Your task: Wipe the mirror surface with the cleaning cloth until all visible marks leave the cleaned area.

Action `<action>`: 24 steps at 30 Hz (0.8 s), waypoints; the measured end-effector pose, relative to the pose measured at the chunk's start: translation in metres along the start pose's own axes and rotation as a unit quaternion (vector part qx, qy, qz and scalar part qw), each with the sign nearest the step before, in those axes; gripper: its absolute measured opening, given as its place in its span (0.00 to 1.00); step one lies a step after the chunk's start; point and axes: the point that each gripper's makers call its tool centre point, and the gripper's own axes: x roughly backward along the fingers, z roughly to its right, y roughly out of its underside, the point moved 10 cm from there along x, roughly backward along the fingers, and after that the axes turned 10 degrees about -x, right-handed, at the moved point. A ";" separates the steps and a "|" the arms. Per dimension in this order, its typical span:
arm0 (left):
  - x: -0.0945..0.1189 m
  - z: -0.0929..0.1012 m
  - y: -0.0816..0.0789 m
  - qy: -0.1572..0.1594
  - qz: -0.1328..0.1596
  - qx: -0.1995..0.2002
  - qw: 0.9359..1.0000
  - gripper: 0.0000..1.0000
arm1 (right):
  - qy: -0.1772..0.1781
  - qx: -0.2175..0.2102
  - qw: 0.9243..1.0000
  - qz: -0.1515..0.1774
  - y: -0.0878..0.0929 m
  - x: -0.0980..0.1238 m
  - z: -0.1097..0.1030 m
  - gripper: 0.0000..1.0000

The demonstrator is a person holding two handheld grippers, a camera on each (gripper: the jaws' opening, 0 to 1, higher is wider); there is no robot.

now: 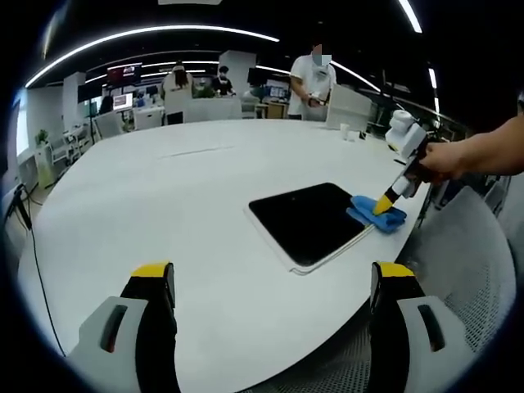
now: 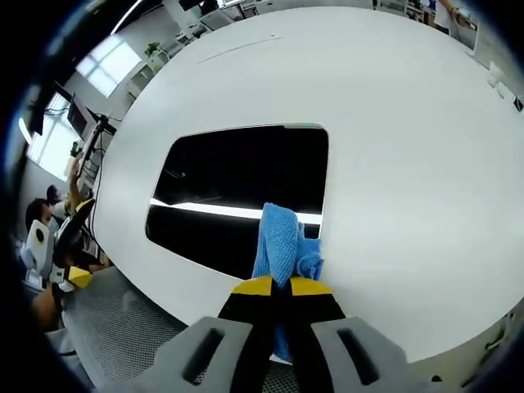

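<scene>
In the left gripper view, the left gripper rises from the bottom with its two yellow-tipped jaws spread wide apart and nothing between them, hovering over the near edge of a large white table. Farther out on the table lies the mirror, a dark rectangular panel with a thin pale border, flat on the surface near the table's right edge. Just beyond its far right corner sits the blue cleaning cloth, bunched up and touching the mirror's edge. The right gripper comes in from the right, held by a person's hand, and its yellow tips press down onto the cloth. A mesh chair stands beside the table on the right, and people stand or sit among desks and monitors in the office behind. In the right gripper view, the right gripper has its jaws drawn together, clamped on the cleaning cloth, which sticks up from between the yellow tips and lies over the near edge of the mirror. The mirror's dark surface reflects a bright ceiling strip. The white table spreads around it, and the left gripper shows at the far left edge.
</scene>
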 end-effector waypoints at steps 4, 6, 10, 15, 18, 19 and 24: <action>0.000 0.001 0.000 0.003 -0.002 -0.001 1.000 0.99 | 0.001 -0.008 1.000 -0.003 -0.002 0.000 0.003 0.00; 0.000 0.001 0.001 0.003 -0.003 -0.002 1.000 0.99 | 0.005 -0.006 1.000 -0.003 -0.001 0.001 0.004 0.00; 0.000 0.000 0.001 0.002 -0.003 -0.001 1.000 0.99 | 0.008 -0.004 1.000 -0.004 -0.002 0.002 0.004 0.00; 0.002 -0.001 0.001 -0.005 -0.002 0.005 1.000 0.99 | 0.012 -0.001 1.000 -0.007 -0.003 0.002 0.004 0.00; 0.001 0.002 0.001 0.004 -0.006 -0.002 1.000 0.99 | 0.017 -0.001 1.000 -0.012 -0.004 0.003 0.005 0.00; 0.001 0.002 0.001 0.005 -0.006 -0.003 1.000 0.99 | 0.022 0.004 1.000 -0.010 -0.006 0.002 0.006 0.00; 0.001 0.000 0.000 -0.002 -0.002 0.003 1.000 0.99 | 0.020 0.003 1.000 -0.013 -0.008 0.000 0.008 0.00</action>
